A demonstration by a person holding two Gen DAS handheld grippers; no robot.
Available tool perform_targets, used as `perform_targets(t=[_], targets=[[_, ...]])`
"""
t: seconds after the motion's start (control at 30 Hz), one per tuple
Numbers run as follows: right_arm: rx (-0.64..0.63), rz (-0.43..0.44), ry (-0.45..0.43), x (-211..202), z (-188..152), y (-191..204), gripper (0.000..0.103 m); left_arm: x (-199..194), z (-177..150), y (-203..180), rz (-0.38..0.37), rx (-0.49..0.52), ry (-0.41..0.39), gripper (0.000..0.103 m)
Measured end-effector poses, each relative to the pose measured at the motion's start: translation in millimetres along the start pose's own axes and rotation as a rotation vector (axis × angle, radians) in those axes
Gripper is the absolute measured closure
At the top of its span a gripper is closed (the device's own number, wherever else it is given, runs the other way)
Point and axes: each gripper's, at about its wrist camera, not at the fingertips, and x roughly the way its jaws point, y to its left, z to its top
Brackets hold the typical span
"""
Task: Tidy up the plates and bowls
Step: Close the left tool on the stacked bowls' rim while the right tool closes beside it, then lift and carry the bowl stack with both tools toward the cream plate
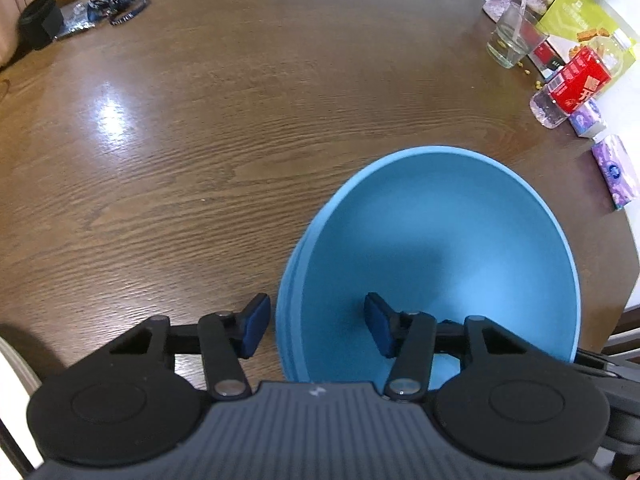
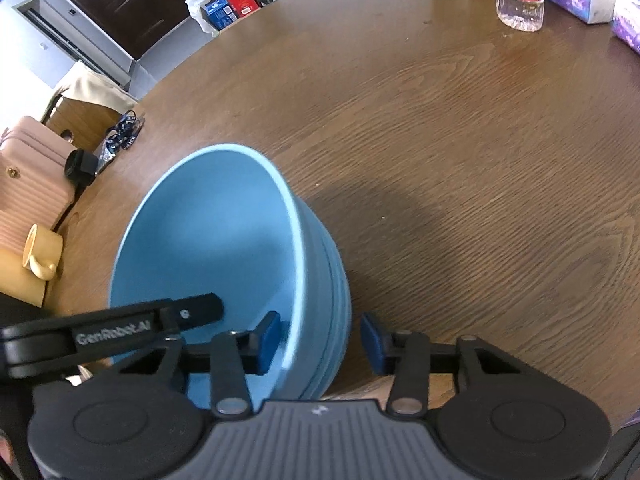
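A blue bowl [image 1: 432, 248] sits empty on the counter [image 1: 200, 140]. The left hand-held gripper [image 1: 316, 326] and right hand-held gripper [image 2: 320, 340] each straddle its rim, pads not yet pressing.

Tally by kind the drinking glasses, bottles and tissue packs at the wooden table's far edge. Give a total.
Clear drinking glass: 1
Clear plastic bottle with red label: 1
Purple tissue packs: 2
Total: 4
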Motion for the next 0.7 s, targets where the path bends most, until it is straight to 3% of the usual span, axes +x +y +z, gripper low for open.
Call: perform_targets(t=[0.07,0.3,0.7], targets=[[0.004,-0.002,-0.004,0.6,0.3,0.7,0.065,0.6,0.9,0.7,-0.025,-0.003,0.002,0.056],[0.032,-0.011,-0.024,1.4,-2.0,2.1,0.066,-0.2,0.9,6.9,-0.054,-0.007,-0.002,0.061],[0.020,-0.025,-0.044,-6.2,-4.3,4.6,0.067,-9.3,-6.3,5.5,-0.043,-0.019,-0.024,0.062]])
